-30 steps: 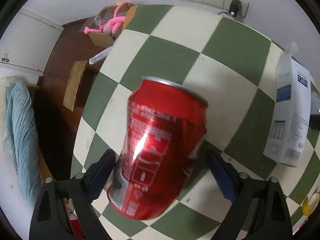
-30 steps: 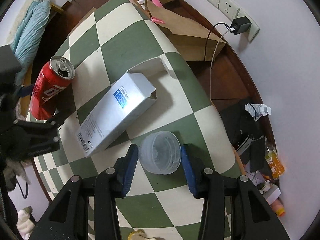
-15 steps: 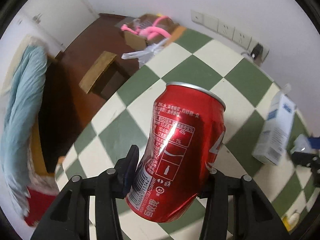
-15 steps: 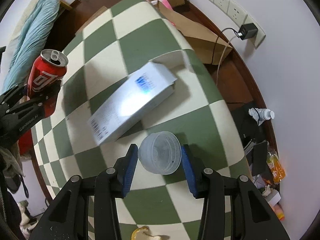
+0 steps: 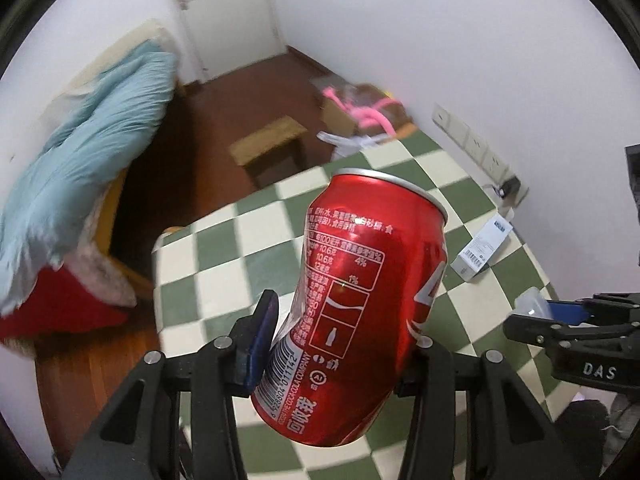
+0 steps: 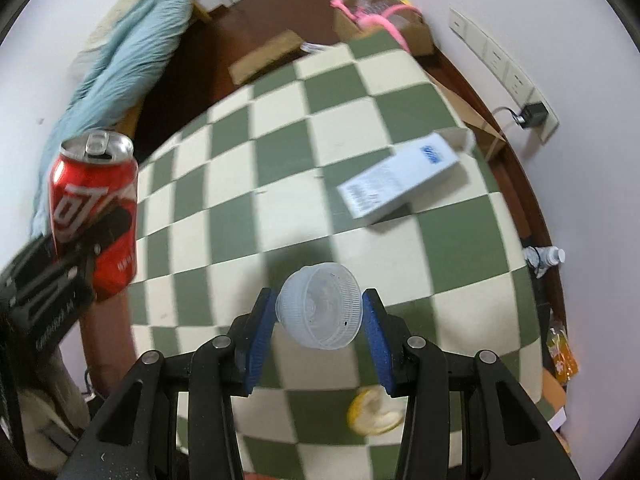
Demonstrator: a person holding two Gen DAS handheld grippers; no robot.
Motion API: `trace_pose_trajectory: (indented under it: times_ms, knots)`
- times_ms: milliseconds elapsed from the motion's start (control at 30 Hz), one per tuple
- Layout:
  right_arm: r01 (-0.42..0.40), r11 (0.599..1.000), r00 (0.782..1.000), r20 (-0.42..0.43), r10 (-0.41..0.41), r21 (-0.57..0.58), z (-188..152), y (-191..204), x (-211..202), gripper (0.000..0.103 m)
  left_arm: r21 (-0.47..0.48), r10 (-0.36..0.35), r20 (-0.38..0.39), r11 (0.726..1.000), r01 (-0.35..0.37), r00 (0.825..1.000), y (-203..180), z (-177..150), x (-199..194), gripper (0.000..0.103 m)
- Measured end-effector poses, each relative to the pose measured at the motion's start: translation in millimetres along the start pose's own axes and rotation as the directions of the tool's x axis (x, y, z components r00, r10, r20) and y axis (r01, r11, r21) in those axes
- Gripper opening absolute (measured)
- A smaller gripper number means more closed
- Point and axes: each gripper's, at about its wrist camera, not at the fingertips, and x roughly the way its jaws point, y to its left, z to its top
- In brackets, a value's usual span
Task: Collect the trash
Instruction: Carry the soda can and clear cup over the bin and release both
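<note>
The left gripper (image 5: 340,340) pinches a red can (image 5: 356,300), held tilted above the checkered table (image 5: 224,248). The right gripper (image 6: 320,320) squeezes a clear plastic cup (image 6: 320,312) over the table; beyond it a white carton (image 6: 400,188) lies flat near the far edge.

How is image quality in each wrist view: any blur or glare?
Left wrist view: the red can in the left tool is sharp with small glare spots; the bedding and floor are motion-smeared. Right wrist view: the clear cup in the right tool is crisp; the white carton and checkered table are blurred.
</note>
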Motion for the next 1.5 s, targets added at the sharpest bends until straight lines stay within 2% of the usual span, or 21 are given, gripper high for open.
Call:
trace_pose_trajectory:
  times_ms: [267, 433, 533, 733, 900, 933, 1133, 1200, 1233, 1300, 1333, 1367, 1433, 1500]
  knots:
    - [-0.080, 0.990, 0.995, 0.046, 0.086, -0.114, -39, 85, -38, 0.046, -0.151, 0.064, 0.082, 0.987, -0.052, 0.995, 71, -49, -82, 0.042]
    - [-0.145, 0.969, 0.987, 0.039, 0.156, -0.199, -67, 150, -46, 0.046, -0.254, 0.127, 0.094, 0.962, -0.099, 0.987, 122, -86, -117, 0.042]
    - [-0.190, 0.949, 0.980, 0.011, 0.199, -0.251, -86, 191, -40, 0.046, -0.326, 0.149, 0.077, 0.938, -0.116, 0.986, 155, -113, -128, 0.042]
    - [-0.271, 0.901, 0.962, -0.114, 0.247, -0.340, -130, 275, 4, 0.046, -0.503, 0.127, -0.015, 0.856, -0.117, 0.992, 220, -186, -121, 0.041]
    - [-0.272, 0.882, 0.954, -0.227, 0.196, -0.385, -163, 327, 66, 0.046, -0.643, 0.029, -0.119, 0.759, -0.099, 0.993, 269, -251, -75, 0.041]
    - [-0.263, 0.880, 0.954, -0.242, 0.176, -0.397, -168, 336, 80, 0.046, -0.676, -0.009, -0.137, 0.732, -0.087, 0.991, 279, -264, -61, 0.041]
    - [-0.213, 0.874, 0.941, -0.334, 0.062, -0.438, -184, 377, 157, 0.046, -0.769, -0.170, -0.200, 0.638, -0.047, 0.965, 311, -314, 0, 0.041]
    - [-0.195, 0.869, 0.937, -0.349, 0.027, -0.455, -185, 387, 177, 0.046, -0.794, -0.201, -0.213, 0.606, -0.049, 0.956, 319, -327, 13, 0.042]
    - [-0.185, 0.868, 0.935, -0.354, 0.011, -0.460, -185, 392, 186, 0.046, -0.795, -0.204, -0.224, 0.604, -0.058, 0.953, 321, -331, 17, 0.045]
    - [-0.166, 0.865, 0.929, -0.370, -0.025, -0.474, -186, 401, 205, 0.046, -0.802, -0.195, -0.245, 0.591, -0.086, 0.950, 326, -342, 23, 0.067]
    - [-0.151, 0.863, 0.925, -0.377, -0.049, -0.482, -186, 405, 213, 0.046, -0.809, -0.202, -0.240, 0.583, -0.080, 0.950, 329, -345, 22, 0.083]
    - [-0.143, 0.865, 0.924, -0.379, -0.058, -0.482, -186, 408, 218, 0.046, -0.815, -0.189, -0.240, 0.572, -0.092, 0.952, 332, -350, 21, 0.087]
    - [-0.120, 0.860, 0.918, -0.385, -0.095, -0.496, -185, 413, 231, 0.047, -0.817, -0.162, -0.254, 0.563, -0.122, 0.954, 336, -359, 16, 0.087]
    - [-0.099, 0.854, 0.913, -0.388, -0.125, -0.510, -183, 418, 241, 0.055, -0.798, -0.114, -0.286, 0.578, -0.171, 0.951, 339, -363, 9, 0.093]
